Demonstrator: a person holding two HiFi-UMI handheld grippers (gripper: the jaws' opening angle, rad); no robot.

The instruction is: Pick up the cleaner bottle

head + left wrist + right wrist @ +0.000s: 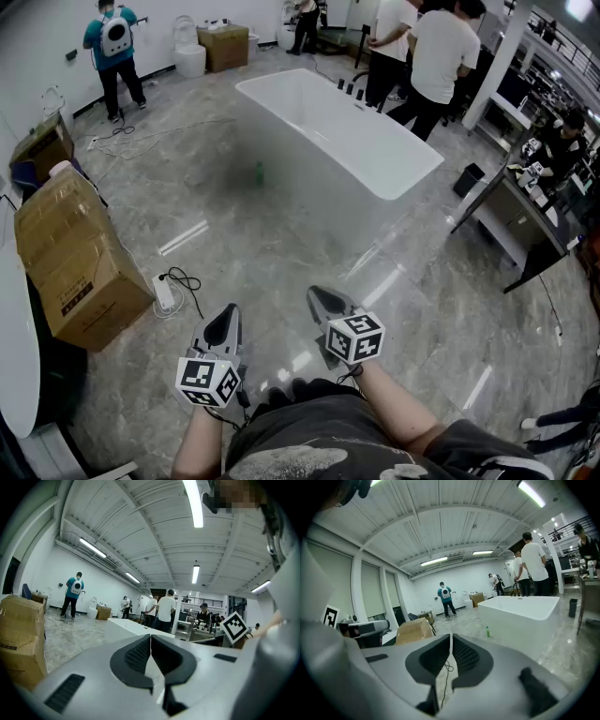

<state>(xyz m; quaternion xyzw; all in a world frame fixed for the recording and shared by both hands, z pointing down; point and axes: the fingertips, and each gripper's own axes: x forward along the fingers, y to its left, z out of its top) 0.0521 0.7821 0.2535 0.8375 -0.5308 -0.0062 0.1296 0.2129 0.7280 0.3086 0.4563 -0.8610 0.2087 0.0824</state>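
A small green cleaner bottle [259, 172] stands on the grey floor beside the left wall of the white bathtub [375, 155]; in the right gripper view the green bottle [487, 631] shows far off by the bathtub [520, 616]. My left gripper [223, 325] and right gripper [323, 302] are held low near my body, far short of the bottle. Both have their jaws shut with nothing between them. In its own view the left gripper [150, 637] looks over the tub's top; the right gripper [451, 638] points toward the floor left of the bottle.
A big cardboard box [75, 258] stands at the left with a power strip [165, 292] and cable beside it. A black bin [468, 179] and a desk [525, 220] are at the right. Several people stand beyond the tub; one in teal [114, 47] is at the far left.
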